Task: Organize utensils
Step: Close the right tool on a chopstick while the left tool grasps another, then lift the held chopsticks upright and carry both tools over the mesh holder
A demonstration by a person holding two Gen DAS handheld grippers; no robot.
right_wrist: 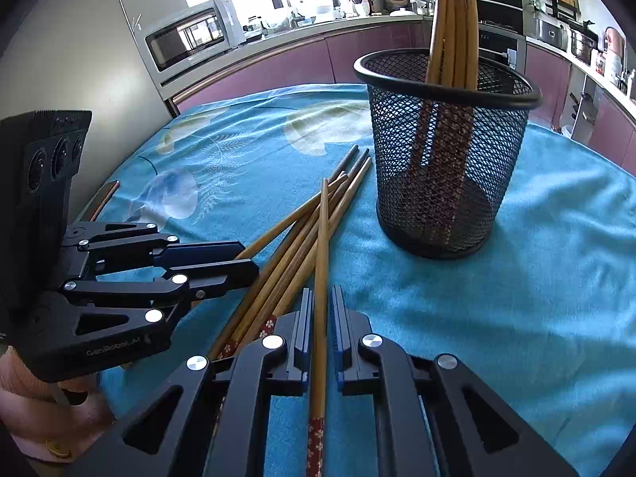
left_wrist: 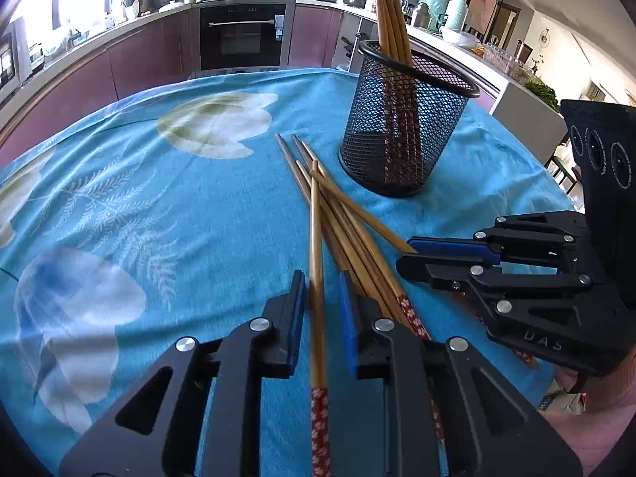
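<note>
A black mesh cup [left_wrist: 401,131] [right_wrist: 437,167] stands upright on the blue cloth with several wooden chopsticks [left_wrist: 391,12] [right_wrist: 455,20] leaning in it. A loose pile of chopsticks [left_wrist: 357,238] [right_wrist: 294,246] with red flowered handles lies just in front of the cup. My left gripper [left_wrist: 321,276] [right_wrist: 248,258] is open, with one chopstick [left_wrist: 315,218] lying between its jaws and a gap on each side. My right gripper [right_wrist: 322,289] [left_wrist: 405,253] is shut on another chopstick [right_wrist: 322,238], which points away towards the cup. Both grippers sit side by side at the handle end of the pile.
The blue floral cloth [left_wrist: 159,198] covers the whole table, with open cloth to the left of the pile and around the cup. Purple kitchen cabinets, an oven [left_wrist: 242,35] and a microwave [right_wrist: 190,35] stand beyond the far edge. A hand [right_wrist: 24,397] holds the left gripper.
</note>
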